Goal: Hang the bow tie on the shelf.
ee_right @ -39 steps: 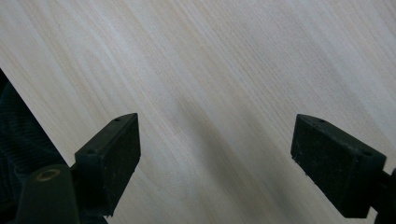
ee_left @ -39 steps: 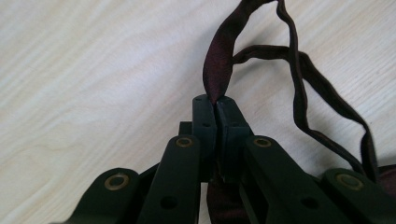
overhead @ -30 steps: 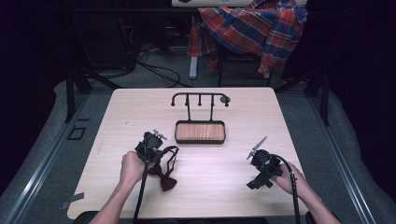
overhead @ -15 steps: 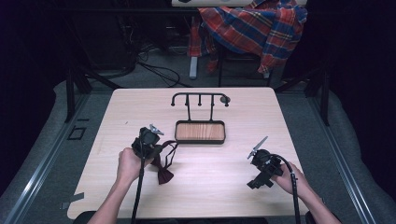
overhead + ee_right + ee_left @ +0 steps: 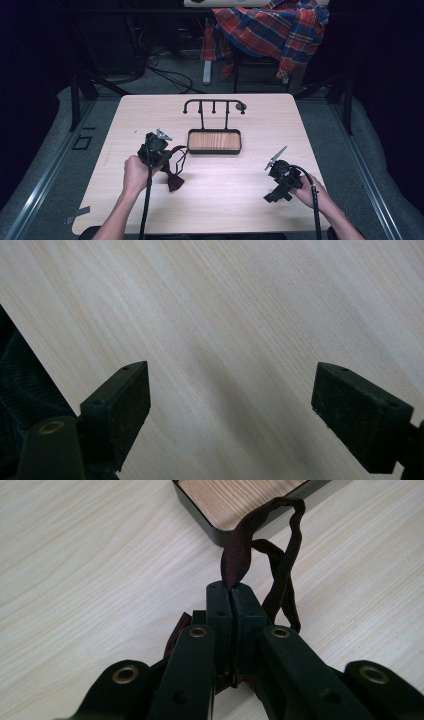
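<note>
1. Dark maroon bow tie with a thin strap — lies on the light wood table, left of centre, just in front of the tray's left end. The bow part sits near the person's left hand; the strap loops up toward the tray.
2. Left gripper — jaws pressed together, pinching the maroon strap between the pads. In the left gripper view the strap rises out of the closed jaws in a loop, and its top passes in front of the tray's corner; cannot tell if it touches the tray.
3. In the high view the left gripper is held by the left hand above the bow tie, its black cable trailing back along the forearm.
4. Tray — black rim, wood-grain floor, at table centre. A black rack with short hanging pegs stands just behind it.
5. Right gripper — jaws spread wide apart, nothing between them, bare table surface below.
6. In the high view the right gripper is at the table's right-front area, held by the right hand, well apart from the bow tie and tray.
7. Behind the table: a red, blue and white plaid cloth draped over a chair, cables on the dark floor.
</note>
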The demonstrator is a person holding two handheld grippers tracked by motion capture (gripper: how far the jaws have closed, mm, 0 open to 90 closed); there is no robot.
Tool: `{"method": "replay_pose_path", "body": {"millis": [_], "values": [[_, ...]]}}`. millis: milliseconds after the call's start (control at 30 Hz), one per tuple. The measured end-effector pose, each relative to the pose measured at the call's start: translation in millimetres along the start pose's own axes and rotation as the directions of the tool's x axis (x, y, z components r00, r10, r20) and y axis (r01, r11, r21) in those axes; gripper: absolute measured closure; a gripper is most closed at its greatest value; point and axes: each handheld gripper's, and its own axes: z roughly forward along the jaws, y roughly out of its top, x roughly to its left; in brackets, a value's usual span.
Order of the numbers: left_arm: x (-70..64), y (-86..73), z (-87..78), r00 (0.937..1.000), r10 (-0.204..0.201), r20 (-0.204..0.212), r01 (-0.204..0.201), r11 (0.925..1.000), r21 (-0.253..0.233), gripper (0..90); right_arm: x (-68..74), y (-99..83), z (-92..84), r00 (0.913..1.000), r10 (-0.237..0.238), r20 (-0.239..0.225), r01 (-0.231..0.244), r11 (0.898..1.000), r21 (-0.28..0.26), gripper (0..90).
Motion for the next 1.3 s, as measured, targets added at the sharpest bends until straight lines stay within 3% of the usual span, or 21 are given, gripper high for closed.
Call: {"method": "replay_pose_path", "body": {"millis": [333, 633, 733, 967, 1300], "values": [[10.1, 7.1, -10.2, 0.9998, -0.011, -0.018, 0.011, 0.9991, -0.041, 87.7, -1.2, -0.8, 0.7, 0.9999, 0.007, -0.008, -0.007, 1.000, -0.005, 15.8], [13.2, 24.3, -15.9, 0.9999, 0.005, -0.015, -0.006, 0.9976, -0.069, 87.7, -2.0, -0.1, 1.0, 0.9998, 0.004, -0.021, -0.004, 1.000, 0.009, 15.8], [15.1, 28.9, -16.7, 0.9998, 0.005, -0.018, -0.006, 0.9970, -0.077, 87.7, 0.1, -0.7, 2.3, 0.9996, 0.024, -0.014, -0.024, 1.000, -0.013, 15.8], [18.0, 40.4, -16.7, 0.9999, -0.001, -0.011, 0.000, 0.9958, -0.091, 87.8, 0.4, 0.6, 1.8, 0.9999, 0.003, -0.012, -0.003, 1.000, 0.011, 15.8], [13.5, 63.3, -22.8, 0.9992, 0.036, -0.019, -0.038, 0.9929, -0.112, 87.8, 0.8, 0.6, 2.0, 0.9999, -0.001, -0.015, 0.001, 1.000, 0.017, 15.8]]}}
